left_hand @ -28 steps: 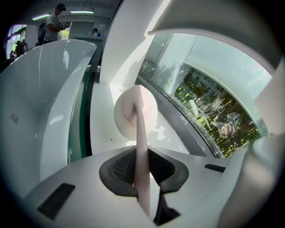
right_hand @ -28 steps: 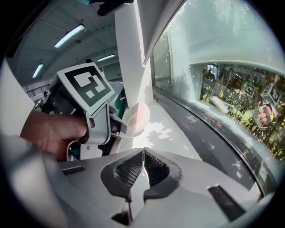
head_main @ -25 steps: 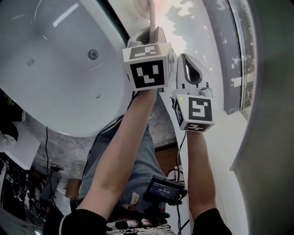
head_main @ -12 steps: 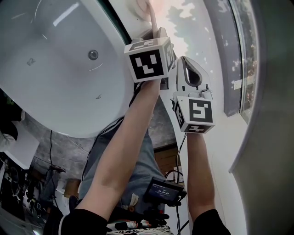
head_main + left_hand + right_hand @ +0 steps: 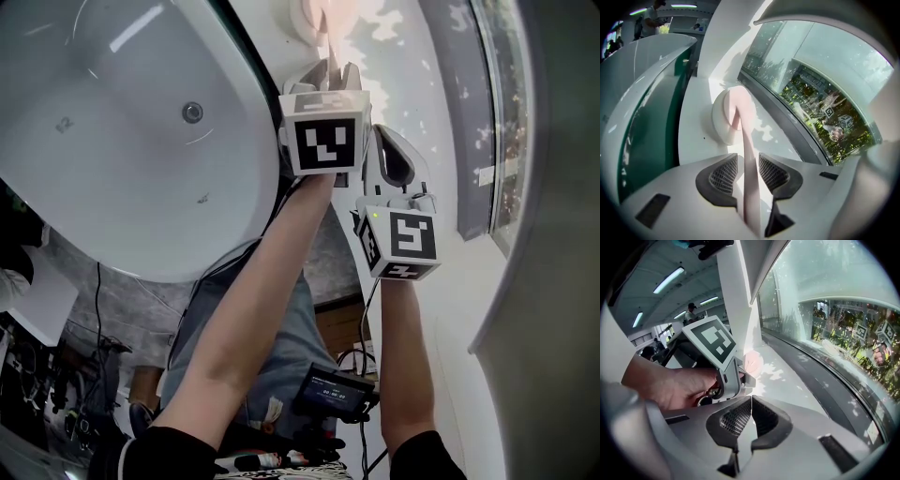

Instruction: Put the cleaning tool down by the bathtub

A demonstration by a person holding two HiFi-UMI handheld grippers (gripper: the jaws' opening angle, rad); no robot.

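Left gripper view showed the left gripper, jaws just opened, loose around the cleaning tool, whose handle ran straight ahead between them to the ledge; right gripper was pressed together, empty.

— What lies right of the right tongs?
— A long curved window, greenery outside.
— And ahead?
— A white pillar; strip lights glow on the ceiling to the left.

- Your cleaning tool, a pale pink handle on a round white head, is resting head-down on the white ledge. Its handle is slanting up between your left gripper's just-opening jaws, unpressed.
- The white bathtub is lying just beside that ledge.
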